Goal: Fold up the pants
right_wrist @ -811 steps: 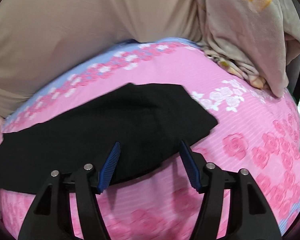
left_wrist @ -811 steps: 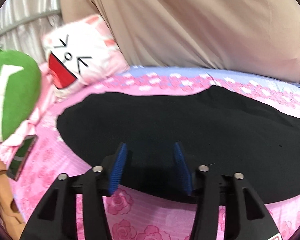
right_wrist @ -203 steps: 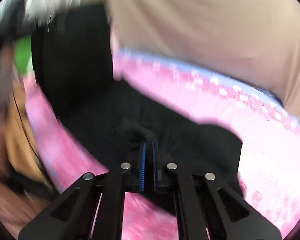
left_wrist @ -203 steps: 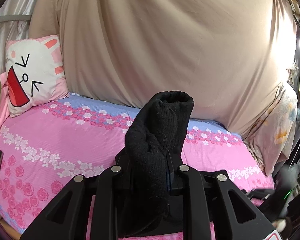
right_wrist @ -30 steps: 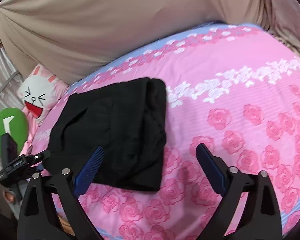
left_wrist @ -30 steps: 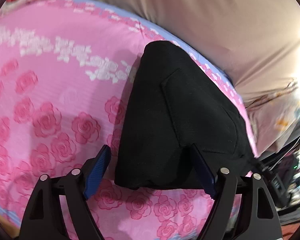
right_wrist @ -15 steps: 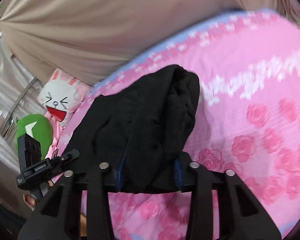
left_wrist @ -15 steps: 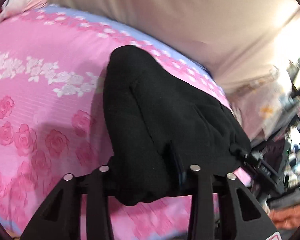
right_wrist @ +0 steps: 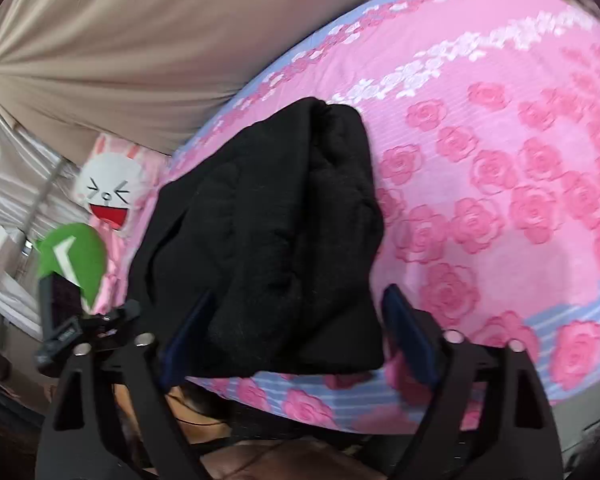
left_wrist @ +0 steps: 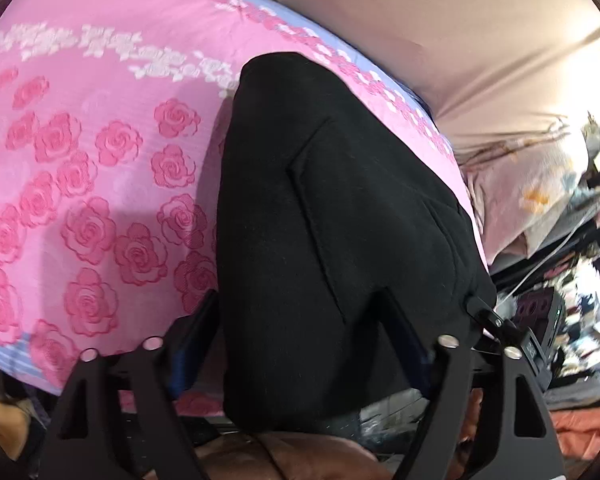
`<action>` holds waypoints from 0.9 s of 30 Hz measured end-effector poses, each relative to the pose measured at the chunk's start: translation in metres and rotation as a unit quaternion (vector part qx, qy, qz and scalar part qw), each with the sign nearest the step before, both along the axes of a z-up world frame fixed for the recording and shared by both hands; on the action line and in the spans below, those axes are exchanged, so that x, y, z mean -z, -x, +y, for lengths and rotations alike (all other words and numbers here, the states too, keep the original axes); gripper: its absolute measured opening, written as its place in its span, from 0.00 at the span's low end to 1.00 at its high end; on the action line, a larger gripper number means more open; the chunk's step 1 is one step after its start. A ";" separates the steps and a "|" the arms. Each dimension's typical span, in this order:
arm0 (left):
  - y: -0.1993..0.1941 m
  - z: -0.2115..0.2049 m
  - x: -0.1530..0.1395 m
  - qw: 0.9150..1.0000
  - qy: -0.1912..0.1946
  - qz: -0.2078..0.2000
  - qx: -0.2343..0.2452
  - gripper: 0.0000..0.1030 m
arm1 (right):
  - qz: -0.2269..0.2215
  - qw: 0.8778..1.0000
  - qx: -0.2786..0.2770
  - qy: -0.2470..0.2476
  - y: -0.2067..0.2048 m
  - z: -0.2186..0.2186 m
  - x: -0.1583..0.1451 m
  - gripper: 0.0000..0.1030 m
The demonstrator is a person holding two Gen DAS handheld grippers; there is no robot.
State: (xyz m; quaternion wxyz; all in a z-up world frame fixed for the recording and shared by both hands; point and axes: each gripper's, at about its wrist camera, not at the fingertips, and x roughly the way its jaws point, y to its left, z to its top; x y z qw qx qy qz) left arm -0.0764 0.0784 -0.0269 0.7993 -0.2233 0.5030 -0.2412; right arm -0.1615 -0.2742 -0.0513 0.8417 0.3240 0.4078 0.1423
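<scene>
A bed [left_wrist: 80,128] with a pink rose-print sheet fills both views, a beige drape [right_wrist: 132,52] behind it. The black pants [left_wrist: 332,220] lie folded in a thick bundle at the bed's near edge, centre of each frame, the lower end hanging slightly over the edge. The left tool [left_wrist: 300,344] is spreading, its blue pads standing either side of the bundle's near end, not pressing it. The right tool [right_wrist: 296,336] is likewise spreading, pads flanking the bundle with gaps visible. At left of the right view sit a rabbit-face pillow [right_wrist: 108,192] and a green cushion [right_wrist: 74,260].
</scene>
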 end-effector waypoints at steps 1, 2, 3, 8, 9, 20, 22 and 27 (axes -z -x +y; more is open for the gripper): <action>0.002 0.001 0.005 1.000 0.011 0.005 -0.003 0.83 | -0.003 1.000 0.001 0.000 -0.002 0.001 0.000 0.91; 0.001 0.000 0.005 1.000 0.019 0.003 -0.009 0.85 | -0.006 1.000 0.001 0.004 -0.004 0.003 -0.001 0.92; 0.000 -0.002 0.005 1.000 0.022 0.001 -0.010 0.85 | -0.005 1.000 0.000 0.010 -0.007 0.007 -0.001 0.94; -0.001 -0.023 -0.005 0.999 0.015 -0.018 0.024 0.63 | -0.026 0.999 0.001 0.046 -0.011 0.028 -0.008 0.72; 0.002 -0.025 -0.011 0.999 0.004 -0.030 0.026 0.52 | -0.040 0.997 0.003 0.069 -0.007 0.034 -0.015 0.59; 0.065 -0.038 -0.133 0.971 -0.067 -0.226 0.049 0.38 | -0.203 0.965 0.031 0.166 0.052 0.050 -0.127 0.41; 0.077 -0.040 -0.160 0.961 -0.070 -0.264 0.047 0.38 | -0.242 0.954 0.039 0.172 0.062 0.052 -0.152 0.41; 0.098 -0.040 -0.216 0.933 -0.072 -0.350 0.043 0.38 | -0.322 0.928 0.055 0.177 0.079 0.052 -0.205 0.42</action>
